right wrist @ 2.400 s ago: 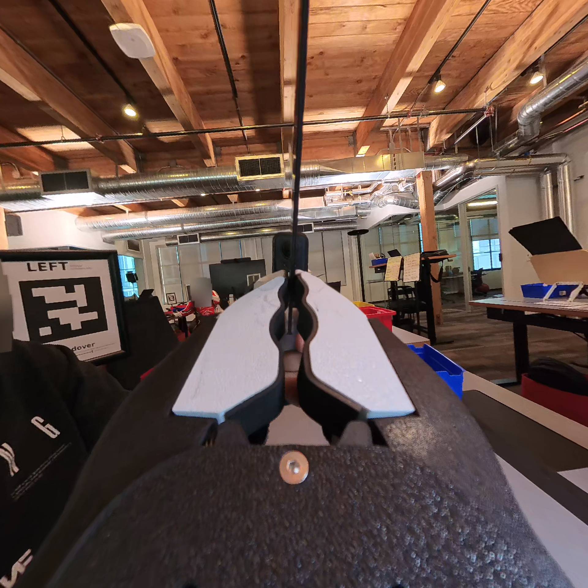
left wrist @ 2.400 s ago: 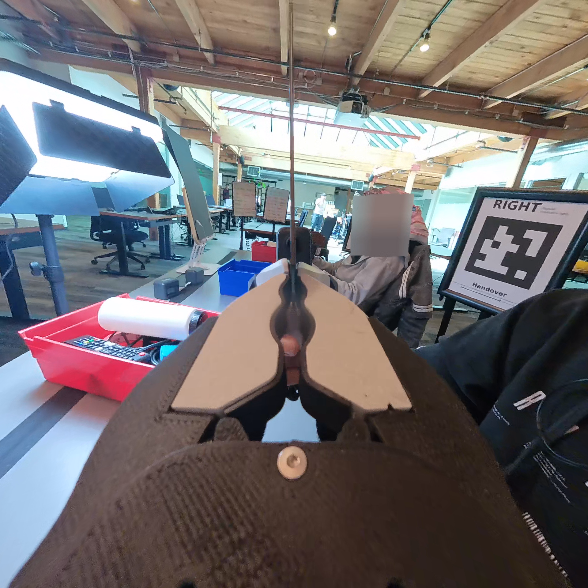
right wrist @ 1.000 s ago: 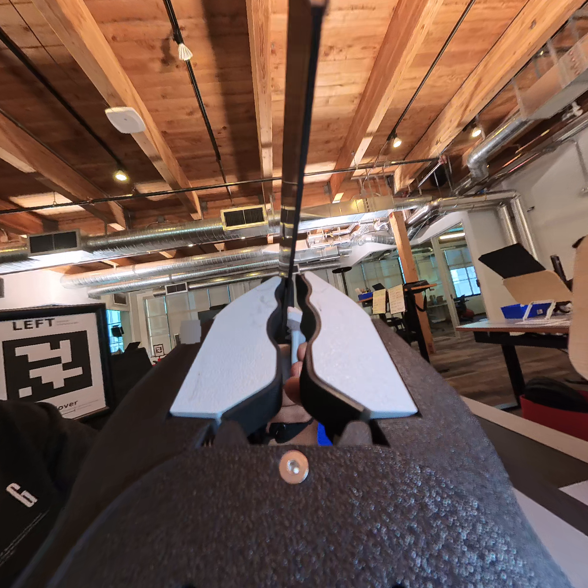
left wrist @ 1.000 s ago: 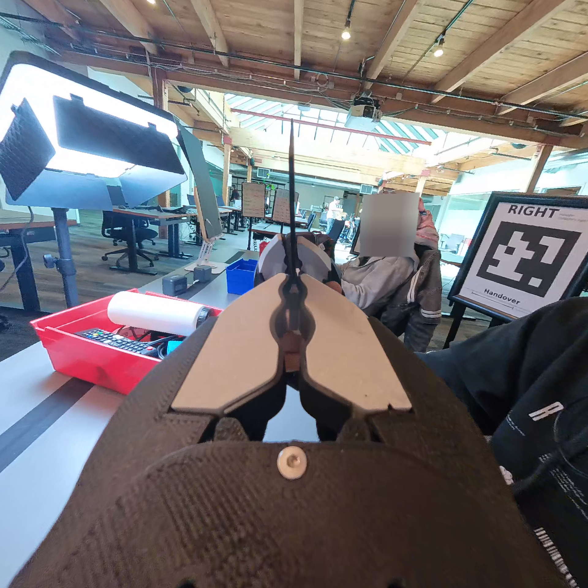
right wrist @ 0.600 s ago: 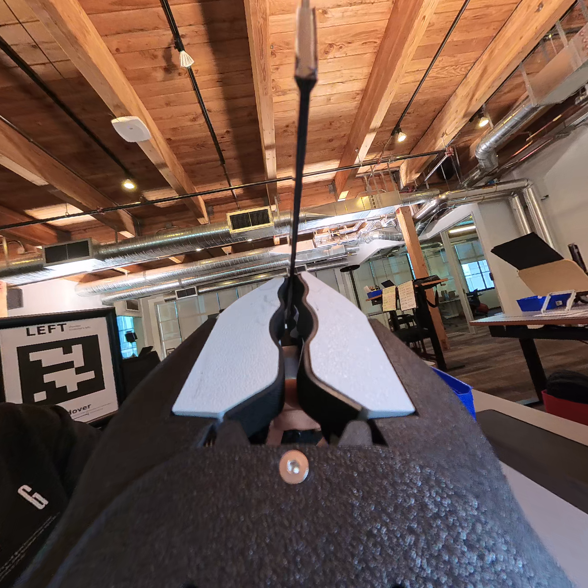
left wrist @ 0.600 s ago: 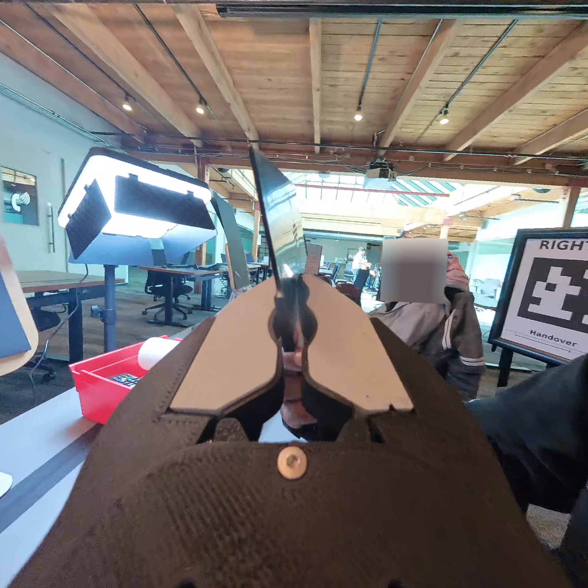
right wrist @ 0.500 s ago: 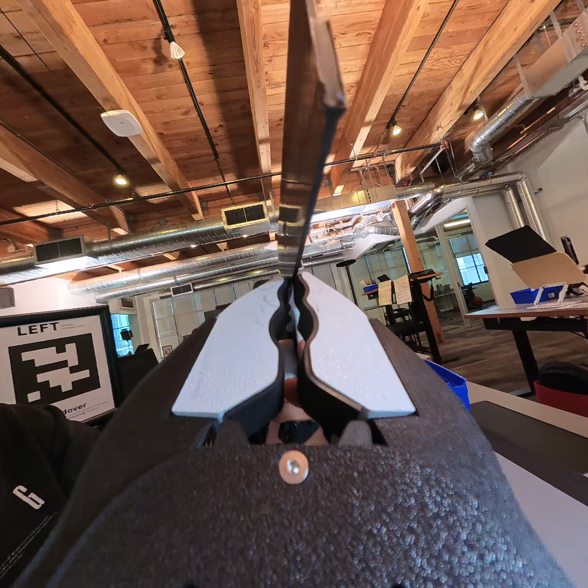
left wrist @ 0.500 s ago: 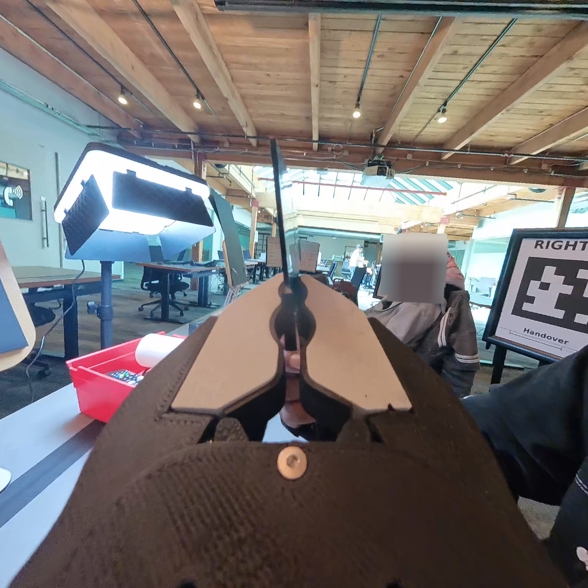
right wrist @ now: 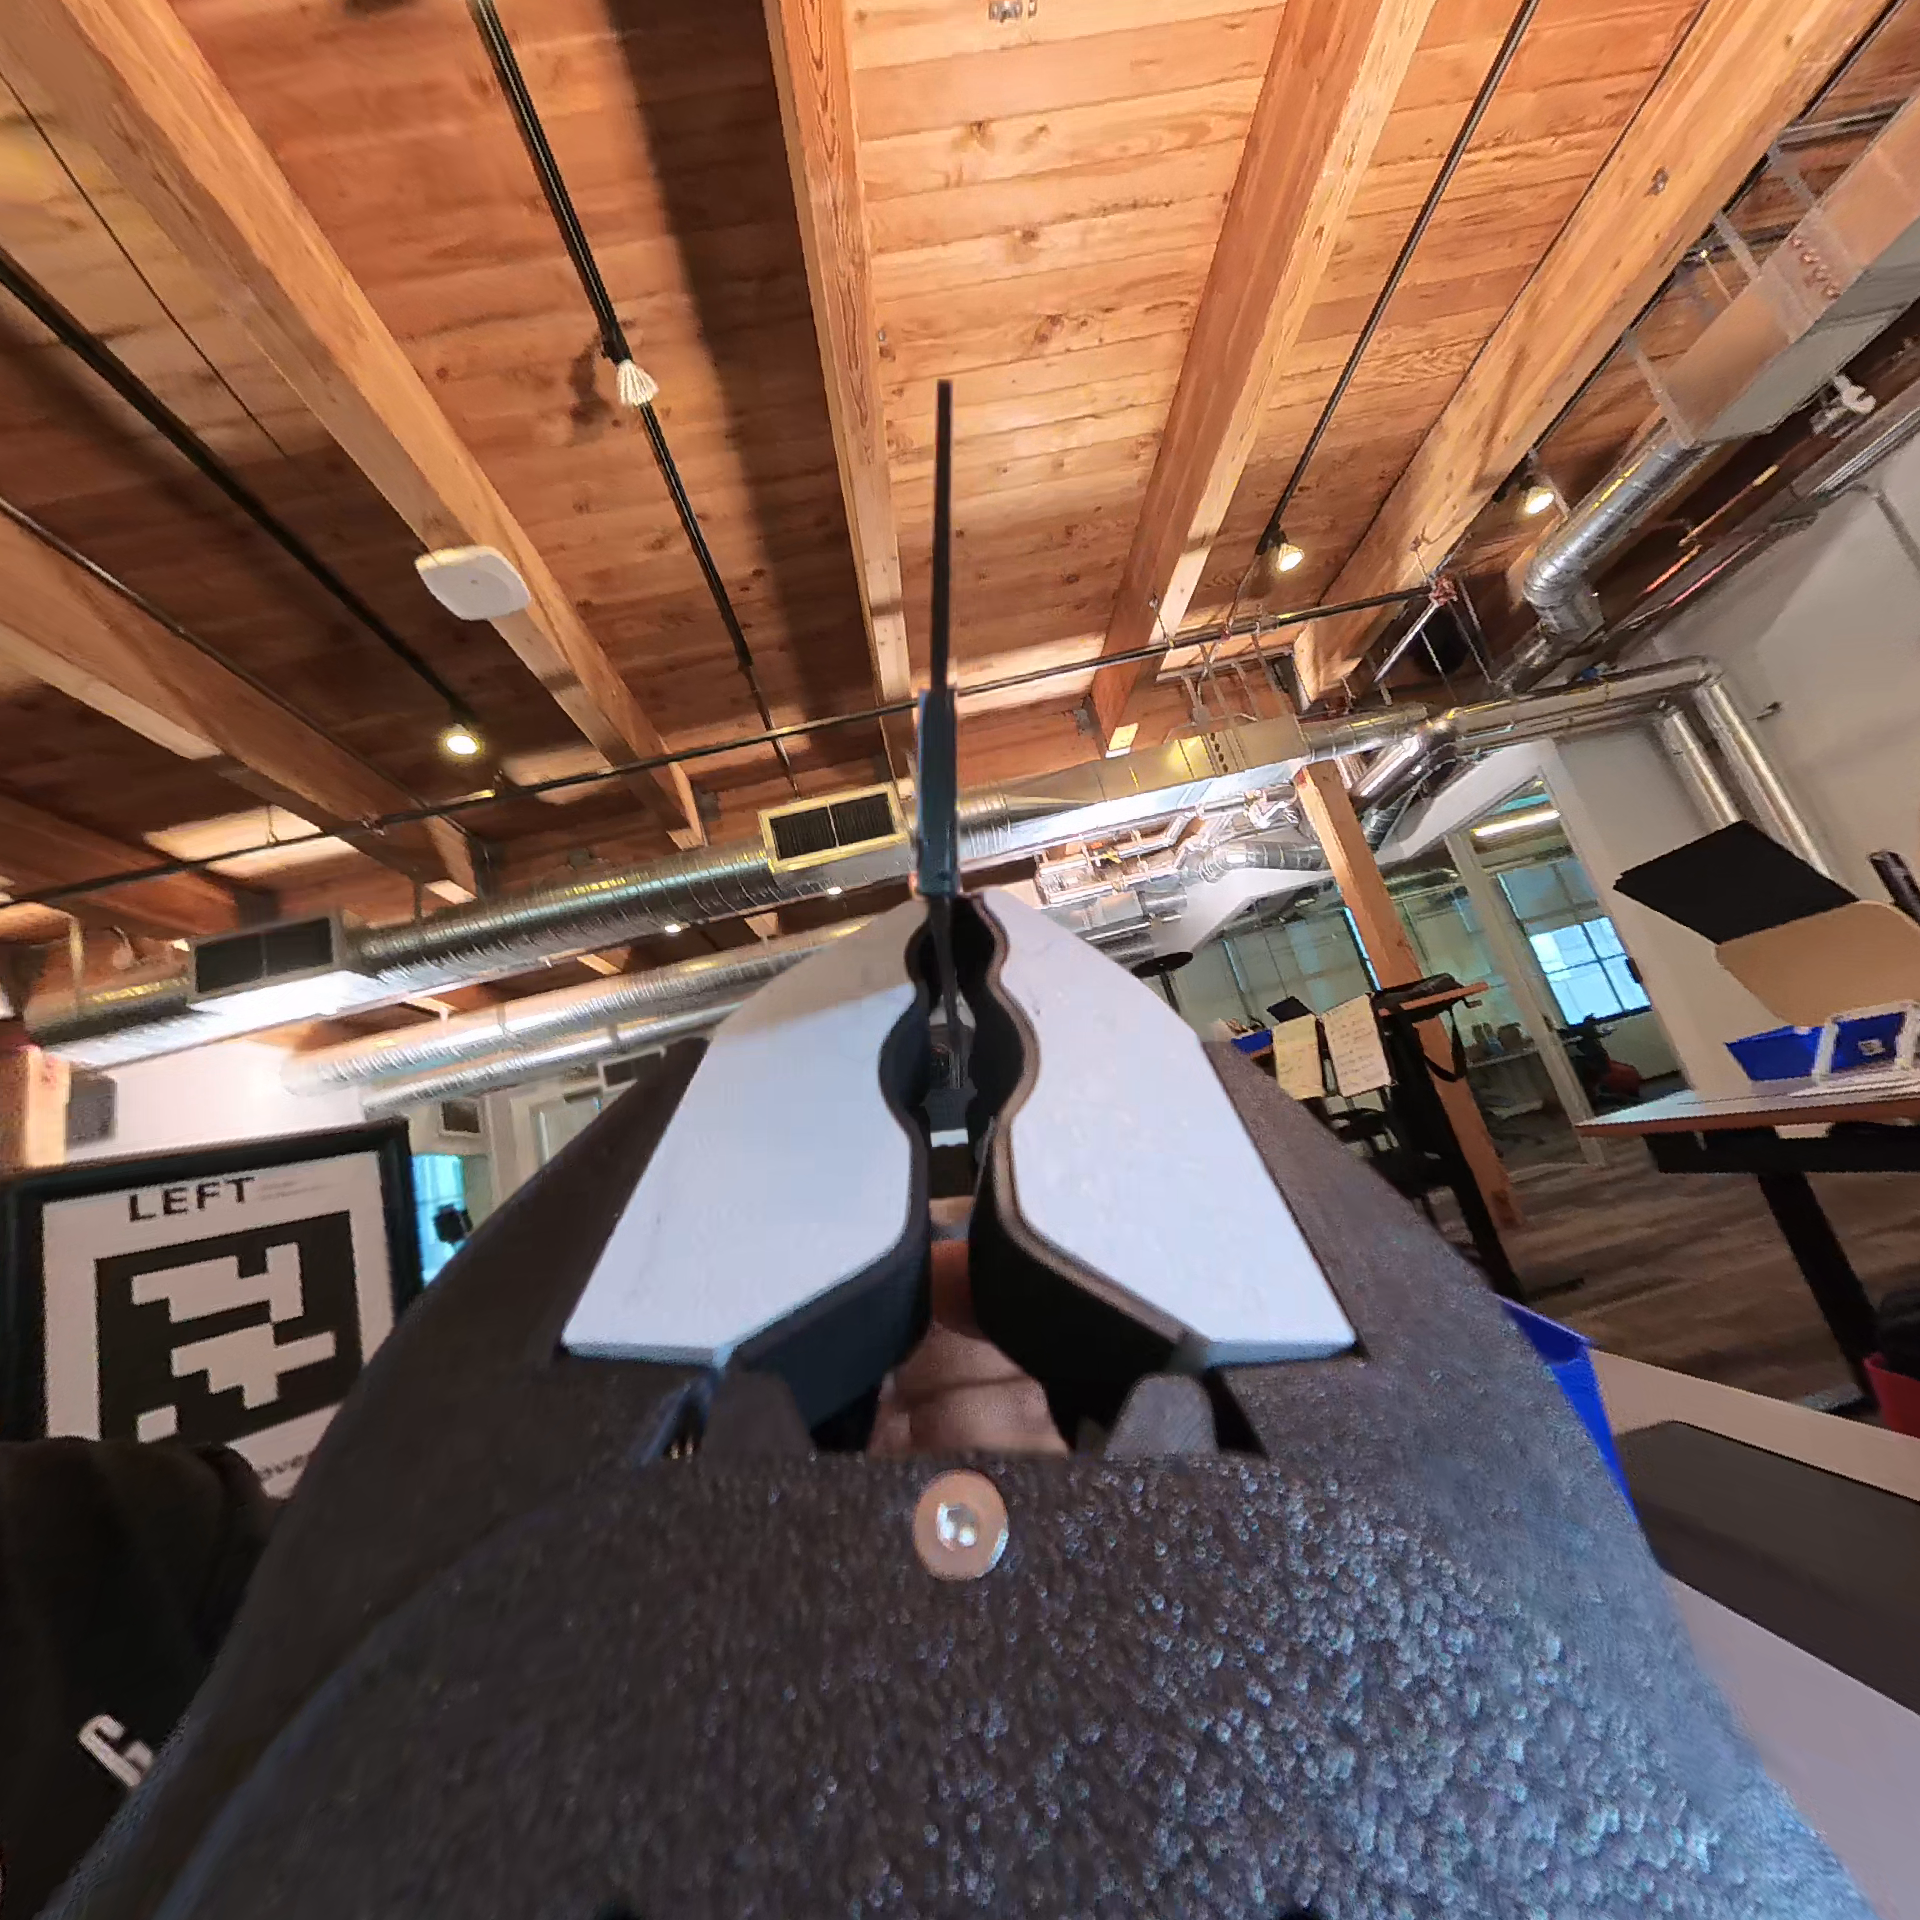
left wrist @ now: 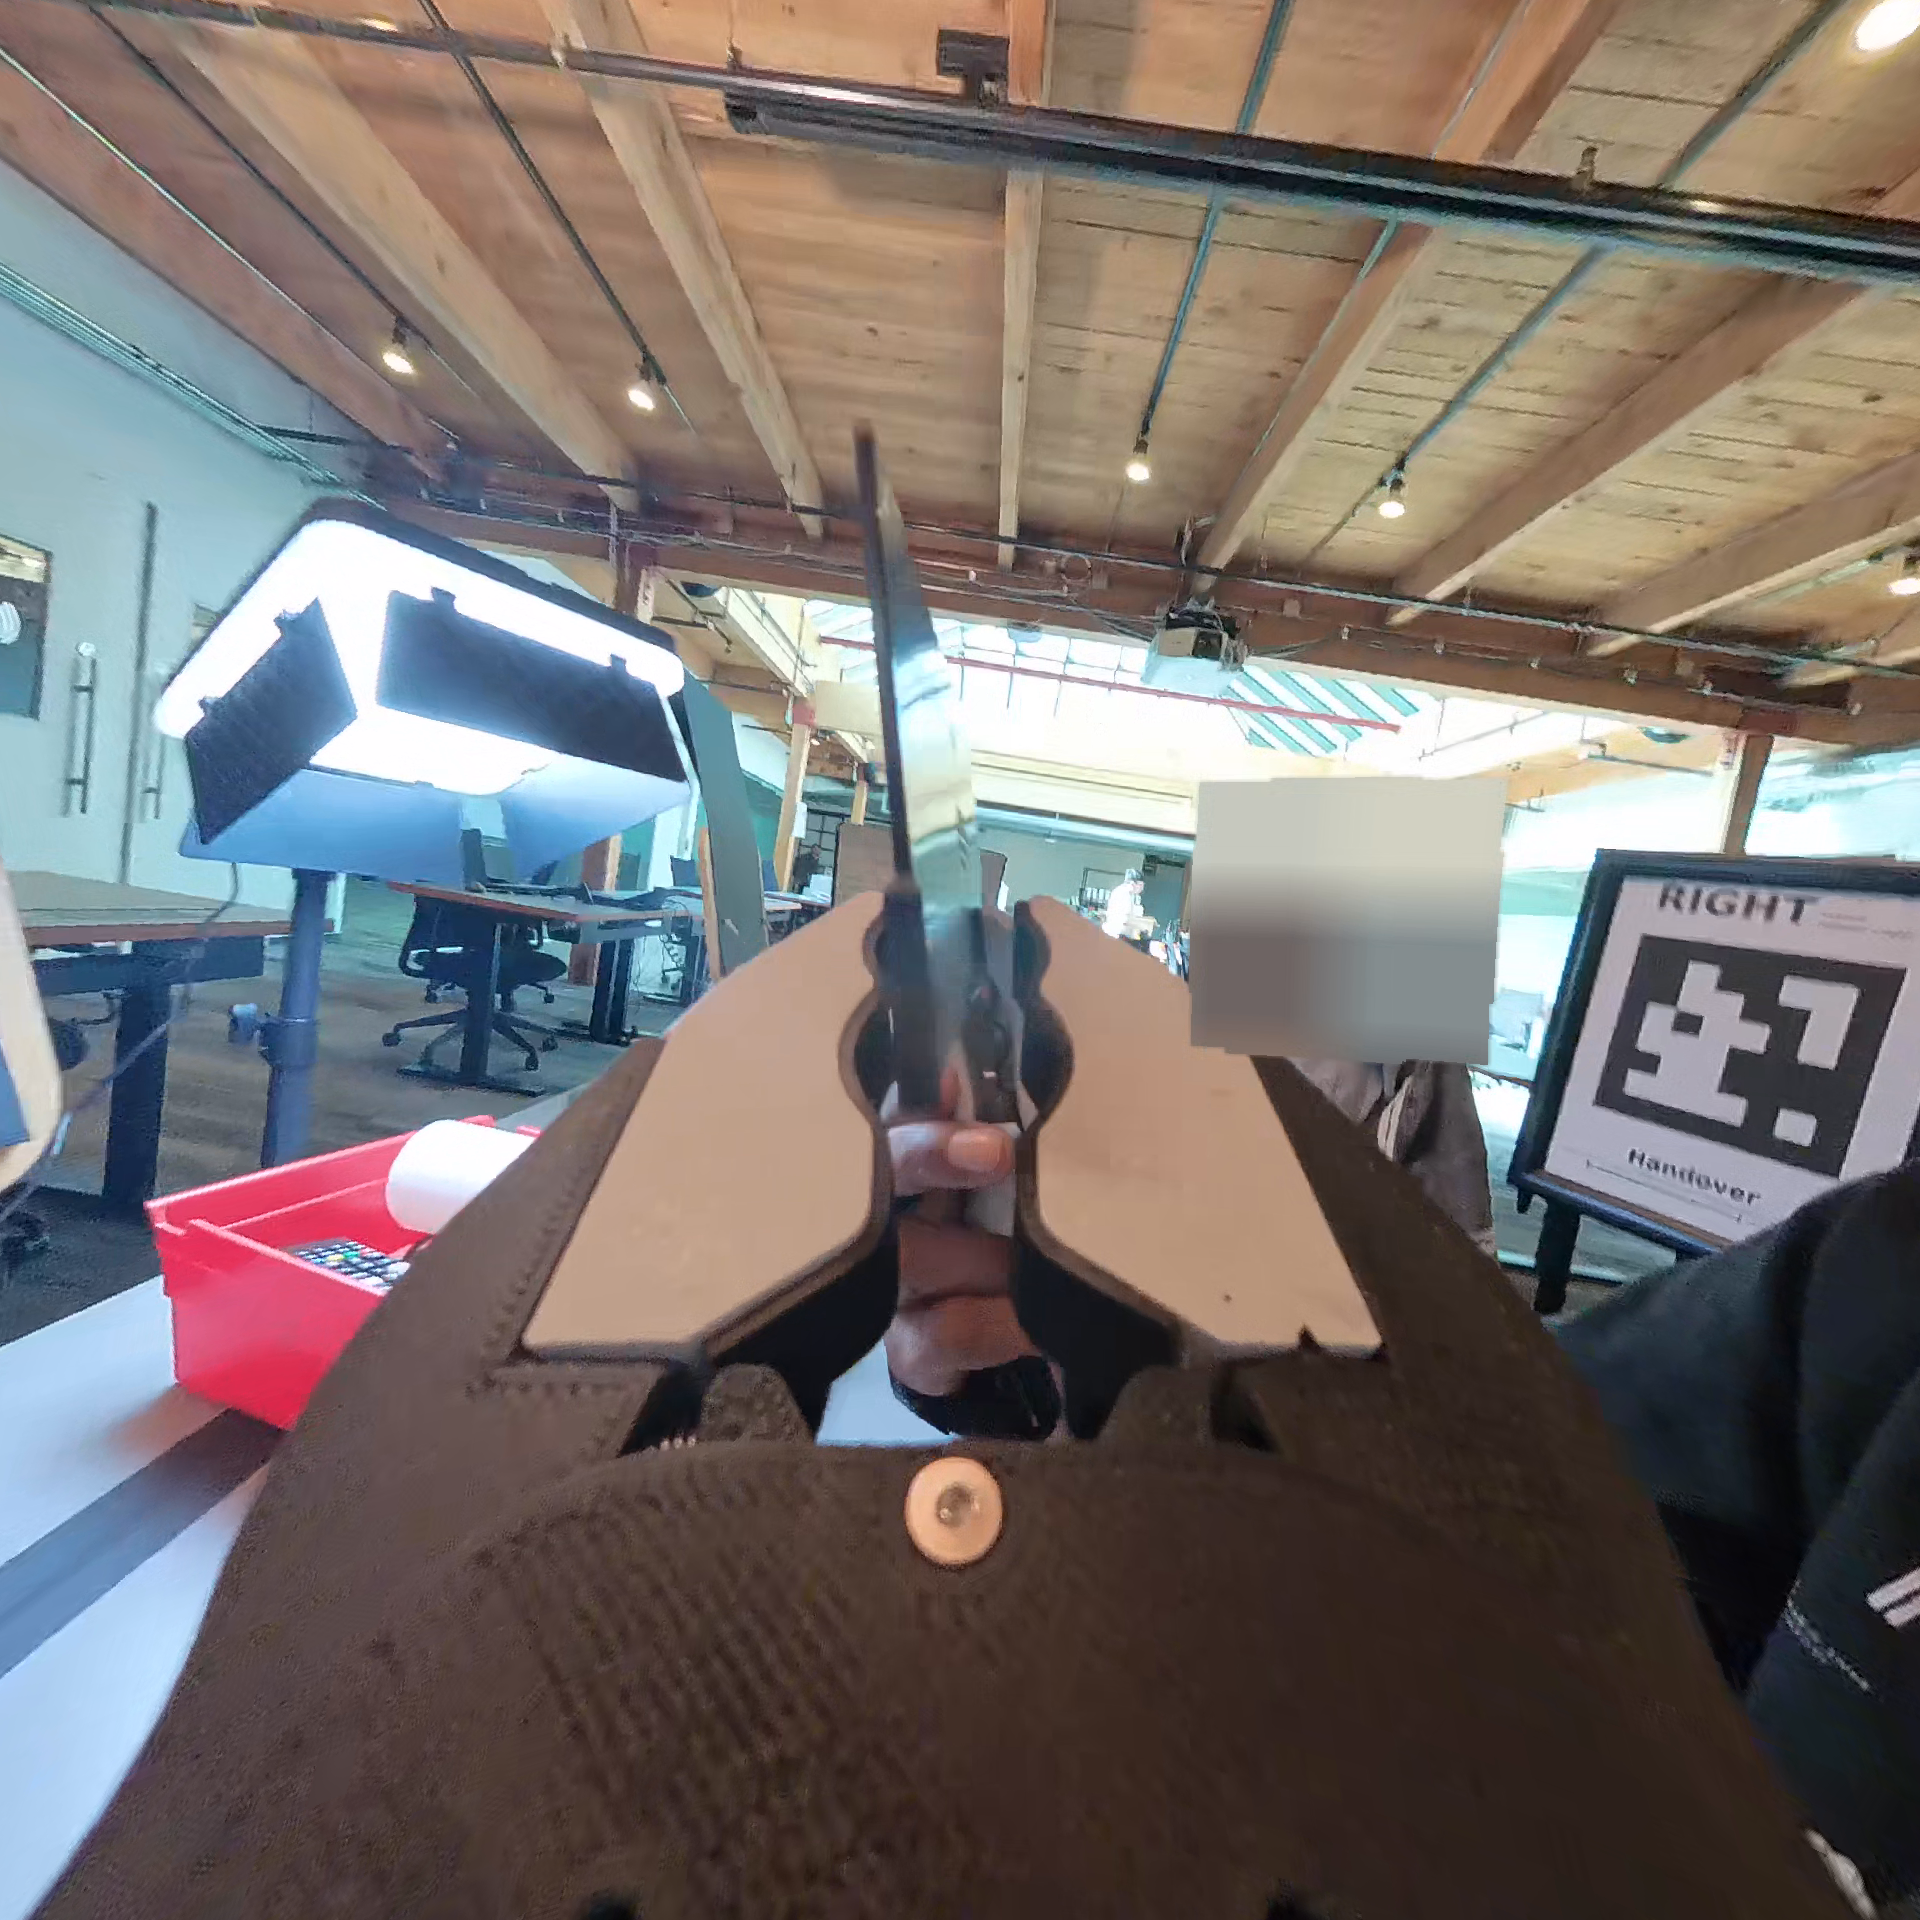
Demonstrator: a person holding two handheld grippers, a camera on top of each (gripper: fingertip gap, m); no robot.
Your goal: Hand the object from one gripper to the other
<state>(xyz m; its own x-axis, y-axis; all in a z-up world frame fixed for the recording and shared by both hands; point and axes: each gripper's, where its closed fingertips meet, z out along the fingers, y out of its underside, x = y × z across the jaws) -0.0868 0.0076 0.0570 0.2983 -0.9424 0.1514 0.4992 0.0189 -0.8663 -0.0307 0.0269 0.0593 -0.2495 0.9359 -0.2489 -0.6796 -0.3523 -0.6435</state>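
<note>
The object is a thin, flat, dark, shiny plate. In the left wrist view the plate (left wrist: 912, 727) stands upright between the fingers of my left gripper (left wrist: 951, 914). The left jaws are parted, and the plate lies near the left finger (left wrist: 769, 1101) with a gap to the right one. A hand's fingertip (left wrist: 966, 1151) shows behind the gap. In the right wrist view my right gripper (right wrist: 951, 914) is shut on the plate (right wrist: 940, 644), which is seen edge-on and sticks up past the fingertips.
A red bin (left wrist: 239, 1309) with a white roll (left wrist: 447, 1174) and a remote control (left wrist: 348, 1262) sits on the grey table at left. A lit softbox (left wrist: 416, 717) stands behind it. Framed marker signs (left wrist: 1745, 1049) (right wrist: 208, 1299), a seated person's jacket (left wrist: 1403, 1132) and a blue bin (right wrist: 1558, 1382) are nearby. The grippers' ends are close to 7 cm from one another.
The left jaws, shut on the plate half a second ago, have now parted. The right gripper stays shut on the plate. Both views have tilted up toward the ceiling.
</note>
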